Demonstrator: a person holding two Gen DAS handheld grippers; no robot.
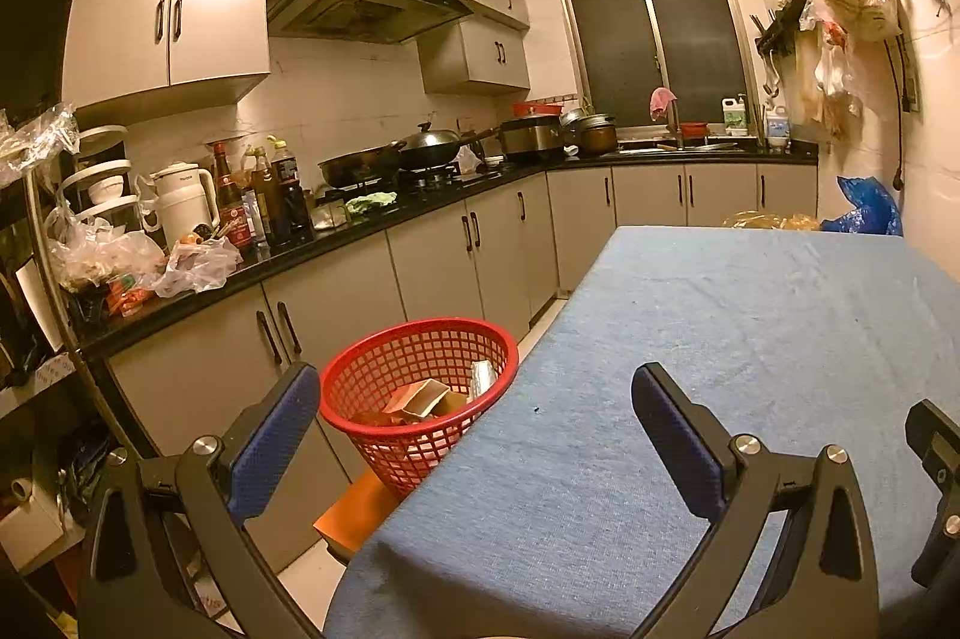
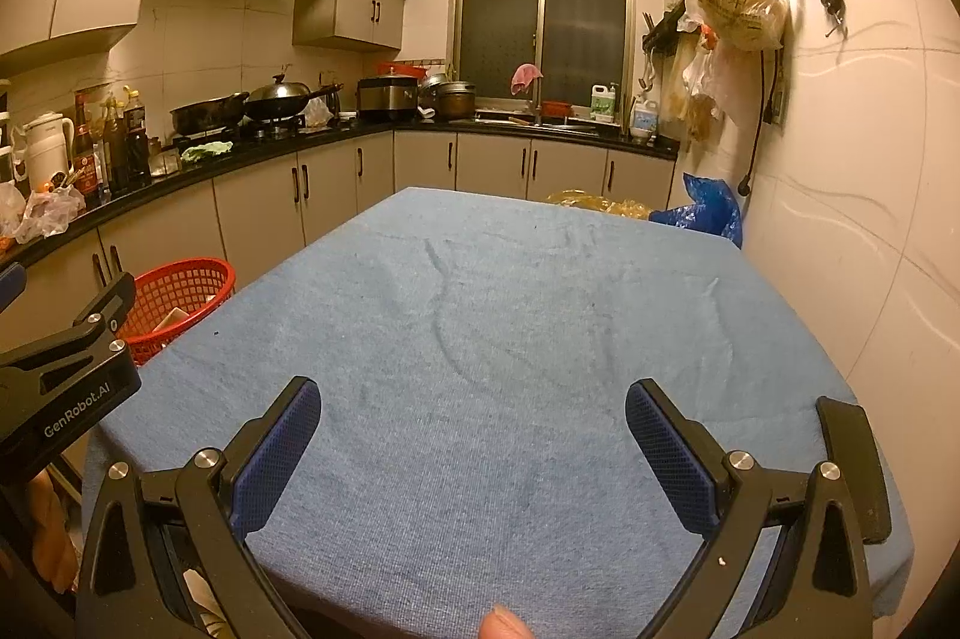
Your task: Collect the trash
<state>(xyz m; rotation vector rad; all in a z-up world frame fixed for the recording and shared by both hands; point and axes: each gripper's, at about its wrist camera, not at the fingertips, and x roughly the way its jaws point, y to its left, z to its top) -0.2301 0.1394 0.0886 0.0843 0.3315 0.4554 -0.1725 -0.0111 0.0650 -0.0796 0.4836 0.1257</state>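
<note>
- Left wrist view: left gripper (image 1: pixel 474 423) spread wide, empty; red plastic mesh basket (image 1: pixel 420 387) with cardboard scraps (image 1: pixel 423 399) beside blue-cloth table (image 1: pixel 750 339).
- Right gripper (image 2: pixel 471 435) wide, empty.
- Risk: a careless swing may tip the basket.

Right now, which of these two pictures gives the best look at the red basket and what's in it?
The left wrist view. There the red basket sits near the middle, beside the blue-covered table, and you look down onto cardboard scraps inside. In the right wrist view it is at the left edge, partly hidden behind the left gripper.
</note>
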